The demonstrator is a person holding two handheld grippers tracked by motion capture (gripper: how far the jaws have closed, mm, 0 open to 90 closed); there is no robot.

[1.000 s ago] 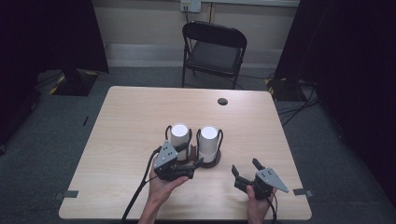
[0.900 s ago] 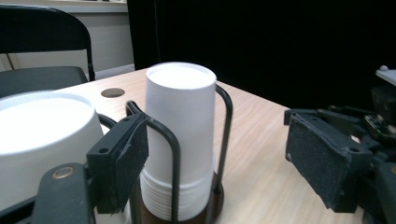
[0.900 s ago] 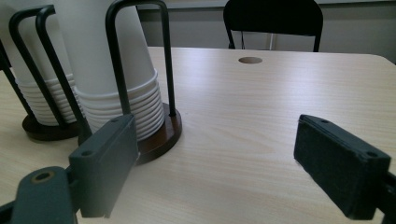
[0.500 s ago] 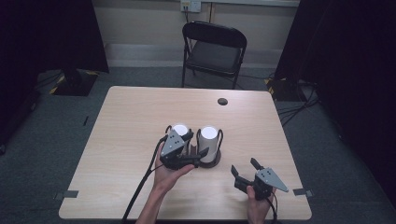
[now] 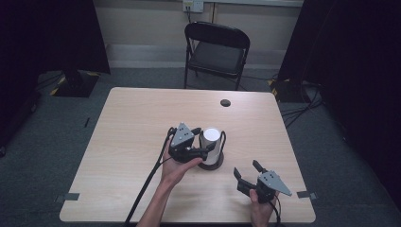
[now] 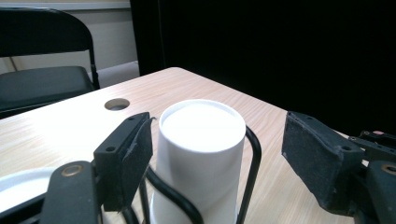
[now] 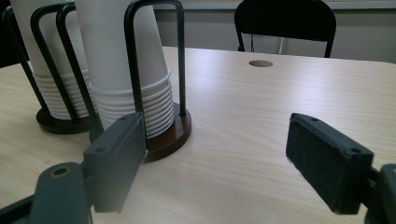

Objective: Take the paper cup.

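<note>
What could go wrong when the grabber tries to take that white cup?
The left gripper has just been closing around the top of the cup stack, with its pads not yet pressing. Squeezing too hard might crush the thin cup. The wire holder stands close beside the stack, so a jaw could snag it. The cups look tightly nested, so several might lift together.

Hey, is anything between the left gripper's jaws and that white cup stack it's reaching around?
Partly: the holder's black wire loops run up the cup stack beside the left gripper, whose jaws have just been closing around it without touching.
</note>
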